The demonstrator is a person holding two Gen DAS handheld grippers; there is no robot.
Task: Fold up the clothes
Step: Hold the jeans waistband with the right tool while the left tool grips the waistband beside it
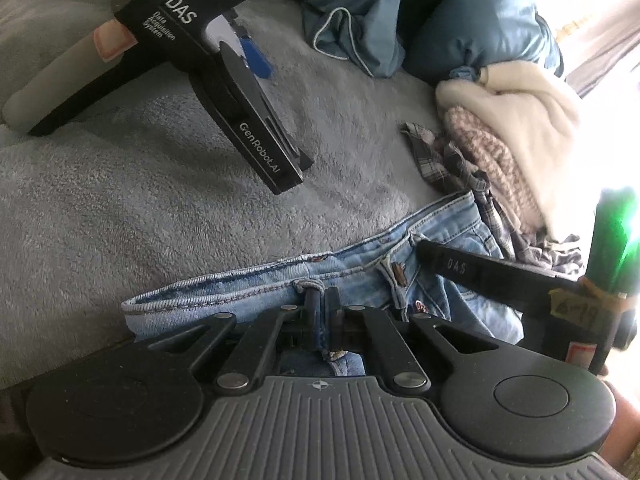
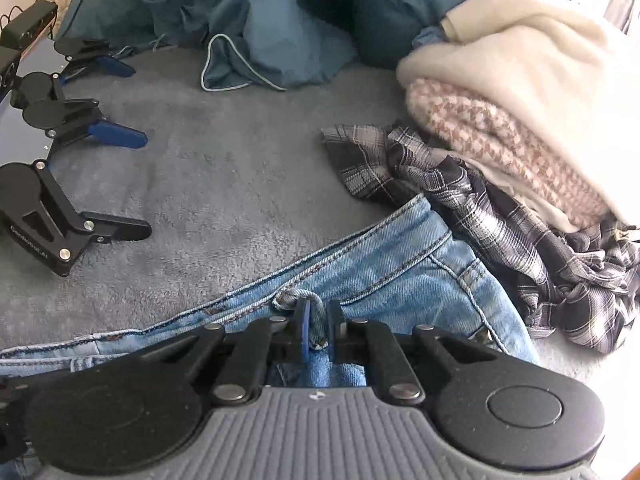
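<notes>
Left wrist view: the left claw (image 1: 322, 312) is closed on a belt loop (image 1: 309, 285) at the waistband of a pair of light blue jeans (image 1: 360, 276), its two fingers pinching the loop between them. The jeans lie across a grey fleece blanket (image 1: 160, 208), spreading to both sides of the claw and just ahead of it. Ahead and to the right, a plaid shirt (image 1: 452, 160) lies crumpled beside the jeans, with a pink-and-white knit (image 1: 488, 152) and a cream fleece (image 1: 520, 104) piled behind it. Further ahead sits dark teal bedding (image 1: 440, 20). Up and to the left of the claw, another black gripper device (image 1: 248, 120) hangs over the blanket, held by a person's fingers (image 1: 114, 40). At the right edge a black bar marked DAS (image 1: 480, 272) reaches over the jeans next to a green object (image 1: 616, 240).

Right wrist view: the right claw (image 2: 318, 328) grips a belt loop (image 2: 304, 300) of the jeans (image 2: 400, 264), with the denim strip caught between its fingers. The waistband runs from the lower left, past the claw, up to the right. The plaid shirt (image 2: 460, 184) lies right of the claw, touching the jeans, under the pink-and-white knit (image 2: 500, 132) and the cream fleece (image 2: 520, 48). Well to the left, a black gripper assembly with blue fingertips (image 2: 116, 136) stands over the blanket (image 2: 220, 168). The teal bedding (image 2: 260, 20) is far ahead.
</notes>
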